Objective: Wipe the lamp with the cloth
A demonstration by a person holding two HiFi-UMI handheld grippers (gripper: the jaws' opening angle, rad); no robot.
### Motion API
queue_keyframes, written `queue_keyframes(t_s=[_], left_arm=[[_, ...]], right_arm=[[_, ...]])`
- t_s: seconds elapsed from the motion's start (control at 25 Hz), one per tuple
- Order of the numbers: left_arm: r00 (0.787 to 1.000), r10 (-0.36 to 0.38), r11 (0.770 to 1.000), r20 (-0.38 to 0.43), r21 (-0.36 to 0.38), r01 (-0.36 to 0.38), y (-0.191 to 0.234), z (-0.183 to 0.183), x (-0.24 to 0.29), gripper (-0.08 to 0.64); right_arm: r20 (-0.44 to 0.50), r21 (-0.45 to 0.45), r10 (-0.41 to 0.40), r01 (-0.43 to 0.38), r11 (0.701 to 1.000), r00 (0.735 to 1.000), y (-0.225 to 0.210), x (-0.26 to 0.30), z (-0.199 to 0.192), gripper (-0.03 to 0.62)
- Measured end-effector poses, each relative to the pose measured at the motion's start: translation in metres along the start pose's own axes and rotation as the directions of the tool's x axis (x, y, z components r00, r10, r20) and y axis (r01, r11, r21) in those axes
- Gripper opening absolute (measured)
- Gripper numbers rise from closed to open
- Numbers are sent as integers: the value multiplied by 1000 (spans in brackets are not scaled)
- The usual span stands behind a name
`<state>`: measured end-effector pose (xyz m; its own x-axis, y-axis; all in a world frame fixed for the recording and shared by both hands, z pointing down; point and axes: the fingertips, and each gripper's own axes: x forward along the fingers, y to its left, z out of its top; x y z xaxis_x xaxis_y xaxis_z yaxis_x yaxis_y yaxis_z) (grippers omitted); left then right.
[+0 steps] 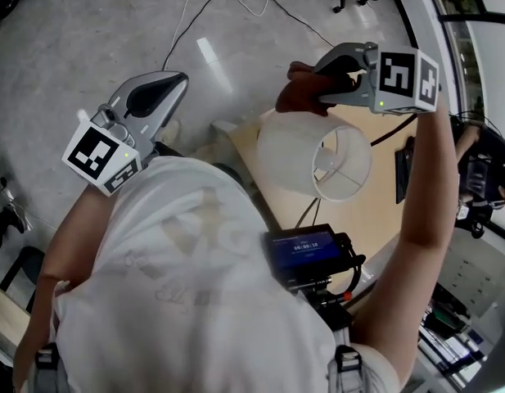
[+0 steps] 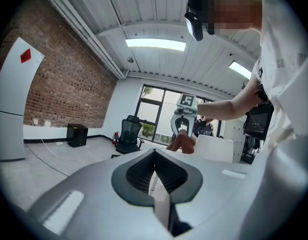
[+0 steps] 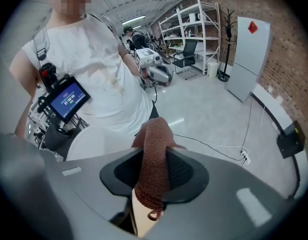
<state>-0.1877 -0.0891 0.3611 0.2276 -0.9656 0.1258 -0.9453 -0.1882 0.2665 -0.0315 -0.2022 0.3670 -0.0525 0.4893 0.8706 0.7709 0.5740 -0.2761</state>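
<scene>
Though near lamp, monitor, seemingly chest-mounted.

My shirt blocks the near end of the surface, the lamp's base is lost under its shade, cloth covers the gap between my right fingers, screen print too small to read

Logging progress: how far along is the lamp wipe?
Done: brown terry cloth gripped in right claw. In hand: cloth appears pressed against the white fabric lampshade, outer side. Left to do: wiping the shade; no wiped area shows. Left claw shut, empty, aside.
</scene>
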Motion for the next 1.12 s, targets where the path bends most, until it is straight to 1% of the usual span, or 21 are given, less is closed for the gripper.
queue_keyframes(t_s=[0.08,0.16,0.28,0.32,0.36,0.44,0.52,0.64,0.76,0.84,0.92,1.0,1.08,1.12], left_arm=[[1000,-23,1000,4,1,23,-2,3,-2,2],[999,-40,999,4,0,40,-3,3,-3,2],[998,-59,998,-2,-12,59,-1,-1,-3,2],[998,-64,998,-3,-16,64,0,-1,-3,2],[998,-69,997,-4,-18,69,2,-2,-4,2],[997,-77,997,-1,-19,77,5,-3,-6,2],[997,-83,996,2,-21,83,11,-5,-7,2],[996,-87,996,2,-25,87,19,-6,-15,2],[996,-90,996,8,-29,90,22,-3,-32,2],[996,-92,995,3,-33,92,24,-1,-35,2],[995,-98,994,-11,-41,97,27,0,-30,2],[994,-103,994,-22,-50,102,29,-2,-29,2],[994,-109,993,-27,-55,107,32,-5,-32,2],[993,-114,992,-31,-57,112,35,-5,-32,2]], right_arm=[[1,-13,10,-10,1000,1000,20,-21,23,133],[-12,-4,33,-33,999,999,39,-31,38,133],[-35,62,106,-103,993,994,61,-27,54,135],[-58,86,138,-133,987,989,66,-20,56,135],[-94,102,168,-159,982,981,69,-11,55,135],[-176,103,211,-196,975,961,66,9,46,135],[-230,101,236,-218,971,944,56,27,39,135],[-309,125,261,-233,964,915,43,55,34,135],[-364,158,302,-261,952,881,43,81,38,135],[-380,173,317,-270,947,869,39,93,36,137],[-387,183,320,-268,946,865,31,103,30,137],[-379,191,321,-267,945,868,29,110,27,137],[-354,201,316,-259,945,880,30,109,30,137],[-337,203,303,-246,948,891,29,104,33,137]])
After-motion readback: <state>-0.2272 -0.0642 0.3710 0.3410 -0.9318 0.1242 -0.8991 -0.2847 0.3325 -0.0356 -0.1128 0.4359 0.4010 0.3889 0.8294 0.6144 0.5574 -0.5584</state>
